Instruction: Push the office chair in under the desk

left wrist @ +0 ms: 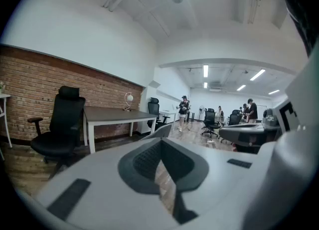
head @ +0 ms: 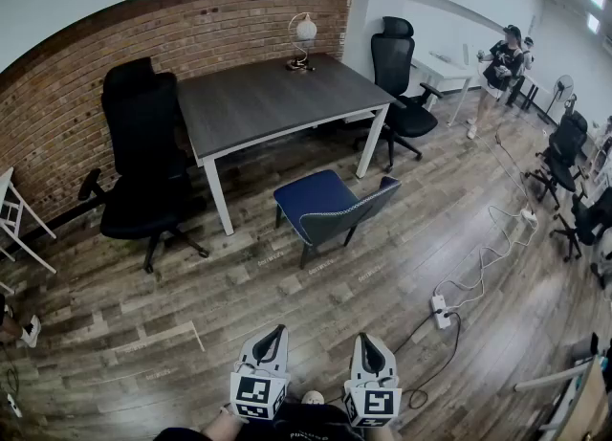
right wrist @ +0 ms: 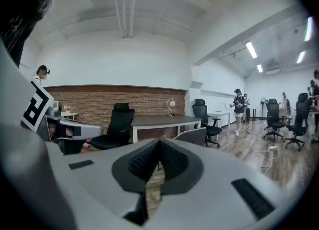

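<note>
Left gripper (head: 275,334) and right gripper (head: 366,341) both closed, holding nothing. Blue chair (head: 325,202) sits well ahead of them, near the bench (head: 268,99).

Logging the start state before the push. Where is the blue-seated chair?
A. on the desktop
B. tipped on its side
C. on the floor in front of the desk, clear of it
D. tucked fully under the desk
C: the blue-seated chair stands upright on the floor in front of the desk, its seat out from under the top.
</note>
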A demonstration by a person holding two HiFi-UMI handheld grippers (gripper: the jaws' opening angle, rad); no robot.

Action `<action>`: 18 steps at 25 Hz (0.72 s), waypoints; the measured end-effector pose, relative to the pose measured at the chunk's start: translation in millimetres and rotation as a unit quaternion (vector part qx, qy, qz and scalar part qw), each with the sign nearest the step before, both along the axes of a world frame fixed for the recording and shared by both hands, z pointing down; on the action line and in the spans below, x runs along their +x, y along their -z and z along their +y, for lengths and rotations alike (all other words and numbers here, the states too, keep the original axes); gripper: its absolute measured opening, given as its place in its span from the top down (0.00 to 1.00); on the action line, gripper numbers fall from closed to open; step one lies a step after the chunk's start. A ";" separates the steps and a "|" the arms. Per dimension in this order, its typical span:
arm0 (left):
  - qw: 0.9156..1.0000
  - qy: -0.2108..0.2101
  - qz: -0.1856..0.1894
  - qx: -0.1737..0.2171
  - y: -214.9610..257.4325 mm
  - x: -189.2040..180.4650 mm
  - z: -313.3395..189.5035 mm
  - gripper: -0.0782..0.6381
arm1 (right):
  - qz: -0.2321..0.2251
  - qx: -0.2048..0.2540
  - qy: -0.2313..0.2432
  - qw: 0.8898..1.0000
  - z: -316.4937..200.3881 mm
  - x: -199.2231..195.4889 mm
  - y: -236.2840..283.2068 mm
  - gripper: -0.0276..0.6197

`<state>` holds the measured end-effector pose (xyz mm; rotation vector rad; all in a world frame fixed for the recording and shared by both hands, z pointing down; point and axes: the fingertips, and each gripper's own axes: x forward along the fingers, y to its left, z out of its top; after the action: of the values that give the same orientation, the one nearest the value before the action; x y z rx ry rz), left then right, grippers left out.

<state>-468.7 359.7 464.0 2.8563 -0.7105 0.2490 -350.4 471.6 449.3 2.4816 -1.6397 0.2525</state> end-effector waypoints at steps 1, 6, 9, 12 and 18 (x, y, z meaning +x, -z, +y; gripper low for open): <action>1.000 -0.001 0.000 0.004 -0.2 -1.5 -3.5 0.88 | 0.004 0.003 -0.002 1.000 -3.3 -1.2 1.1 0.95; 0.999 -0.019 -0.001 0.026 3.3 -4.4 -15.1 0.88 | 0.019 0.009 -0.008 1.000 -15.8 -8.7 1.5 0.95; 0.999 -0.034 -0.003 0.029 3.1 -4.9 -19.7 0.88 | 0.015 0.008 -0.021 1.000 -17.1 -10.6 -1.6 0.95; 0.999 -0.046 -0.001 0.023 3.1 -7.4 -22.0 0.88 | 0.011 0.012 -0.032 0.999 -17.3 -14.5 -1.5 0.95; 0.999 -0.047 -0.002 0.014 -4.1 -7.5 -33.0 0.88 | -0.006 0.018 -0.015 1.000 -25.6 -19.8 -4.4 0.95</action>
<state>-476.2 326.6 468.1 2.9197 -0.5869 0.2617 -370.2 446.0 453.6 2.5365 -1.6263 0.2435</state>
